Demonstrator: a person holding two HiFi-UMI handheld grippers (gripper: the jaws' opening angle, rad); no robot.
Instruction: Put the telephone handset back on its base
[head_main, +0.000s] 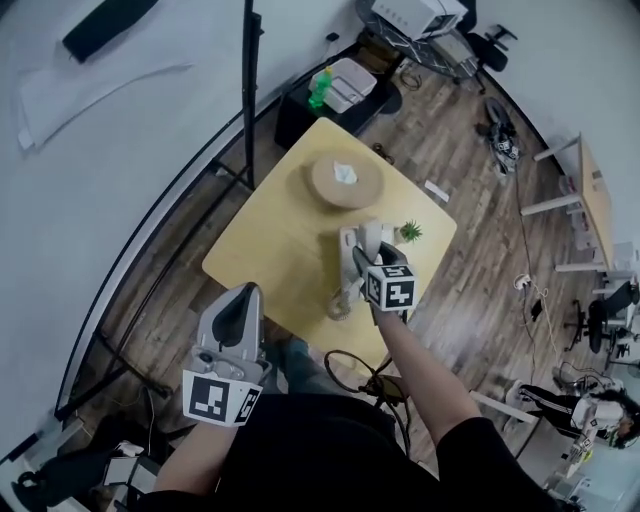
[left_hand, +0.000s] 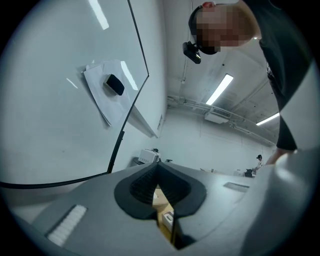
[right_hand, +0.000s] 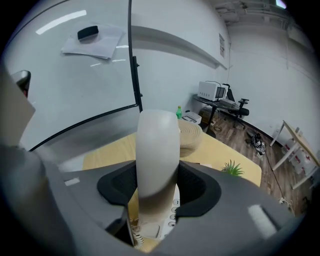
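Jaws clamped on the telephone handset (right_hand: 157, 155), the right gripper (right_hand: 157, 186) poises it over its base (right_hand: 173, 212), centre frame, ready for seating; the left gripper (head_main: 240, 305), jaws together and empty, waits lower left.

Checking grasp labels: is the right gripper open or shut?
Shut on the handset: the right gripper clamps its sides, over the base keypad.
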